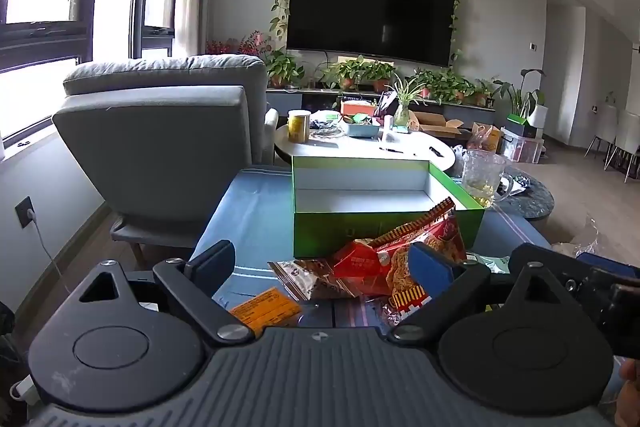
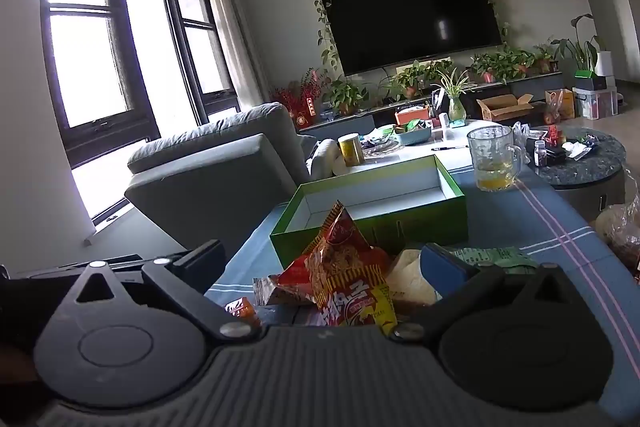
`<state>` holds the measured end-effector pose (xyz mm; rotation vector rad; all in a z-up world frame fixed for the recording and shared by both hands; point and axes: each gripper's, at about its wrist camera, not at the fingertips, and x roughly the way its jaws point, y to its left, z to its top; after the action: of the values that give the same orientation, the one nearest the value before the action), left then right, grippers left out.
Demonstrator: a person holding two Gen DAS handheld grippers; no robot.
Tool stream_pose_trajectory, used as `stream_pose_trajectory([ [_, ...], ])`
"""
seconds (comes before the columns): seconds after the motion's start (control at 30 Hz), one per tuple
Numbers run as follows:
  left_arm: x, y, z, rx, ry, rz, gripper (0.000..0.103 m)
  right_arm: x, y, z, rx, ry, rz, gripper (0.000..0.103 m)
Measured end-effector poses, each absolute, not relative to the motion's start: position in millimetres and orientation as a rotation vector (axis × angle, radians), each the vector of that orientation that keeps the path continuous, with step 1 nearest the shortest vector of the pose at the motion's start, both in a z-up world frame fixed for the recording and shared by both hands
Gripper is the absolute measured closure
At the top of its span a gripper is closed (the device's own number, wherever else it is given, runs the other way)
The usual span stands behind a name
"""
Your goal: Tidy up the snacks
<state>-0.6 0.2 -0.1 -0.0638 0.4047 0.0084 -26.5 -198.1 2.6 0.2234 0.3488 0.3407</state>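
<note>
A: What is recorded in the left wrist view, left to right?

B: A grey armchair [image 1: 168, 131] is seen, then the left gripper [image 1: 322, 265] with its jaws spread wide and nothing pressed between them. Over the blue tablecloth [image 1: 256, 211], one orange packet [image 1: 266, 309], one brown-and-clear wrapper [image 1: 316, 277] and one red noodle bag [image 1: 404, 259] are counted. One green box [image 1: 384, 227], open and white inside, stands just behind them. One glass mug [image 1: 482, 175] is noted beside the box's right end.

A: And what is added by the right wrist view?

B: The right gripper [image 2: 320, 261] is likewise seen spread wide, gripping nothing. One white packet [image 2: 412, 277] and one pale green packet [image 2: 492, 255], barely visible from the left, are shown right of the red bag. A dark round side table [image 2: 580, 167] with small items is seen in full. The snacks are logged as lying outside the box, which holds nothing visible.
</note>
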Motion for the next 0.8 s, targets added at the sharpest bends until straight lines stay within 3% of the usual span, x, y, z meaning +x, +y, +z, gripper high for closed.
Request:
stream_pose_trajectory([
  [0.8,3.4,3.9,-2.5,-0.065,0.426,0.023,0.011,-23.4,-200.6,3.1,0.224,0.360,0.337,0.018],
])
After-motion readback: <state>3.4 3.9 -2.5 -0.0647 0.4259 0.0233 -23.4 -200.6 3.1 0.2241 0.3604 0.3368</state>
